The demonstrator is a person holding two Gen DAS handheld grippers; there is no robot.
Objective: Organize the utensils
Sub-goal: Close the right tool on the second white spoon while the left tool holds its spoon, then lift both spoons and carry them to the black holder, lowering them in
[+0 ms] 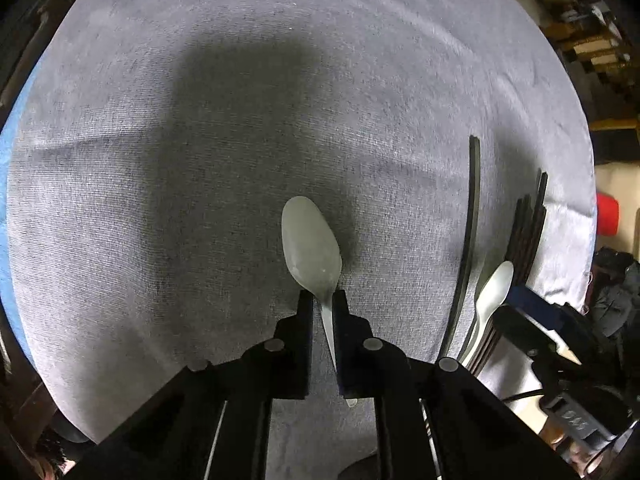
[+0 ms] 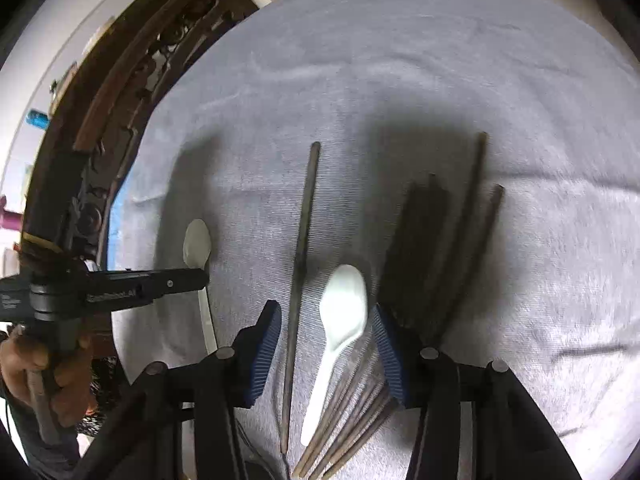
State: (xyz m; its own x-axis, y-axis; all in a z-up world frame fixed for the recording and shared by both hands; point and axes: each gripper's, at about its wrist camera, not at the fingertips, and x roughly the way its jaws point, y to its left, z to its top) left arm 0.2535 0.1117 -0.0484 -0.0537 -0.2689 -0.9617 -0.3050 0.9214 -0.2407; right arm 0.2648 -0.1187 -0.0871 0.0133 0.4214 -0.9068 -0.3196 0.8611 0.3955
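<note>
My left gripper (image 1: 323,300) is shut on the neck of a pale spoon (image 1: 310,242), bowl pointing away, low over the grey cloth (image 1: 200,160). It also shows in the right wrist view (image 2: 188,278), holding that spoon (image 2: 197,242) at the left. My right gripper (image 2: 326,320) is open above a white spoon (image 2: 344,304) that lies between its blue pads (image 2: 266,344). A single dark chopstick (image 2: 302,256) lies left of the white spoon. A fan of several dark chopsticks (image 2: 436,248) lies to its right.
The cloth covers a table with a carved dark wooden edge (image 2: 104,128) at the left. In the left wrist view the single chopstick (image 1: 472,220), white spoon (image 1: 494,288) and chopstick bundle (image 1: 528,228) lie at the right, with a red object (image 1: 607,216) beyond the cloth.
</note>
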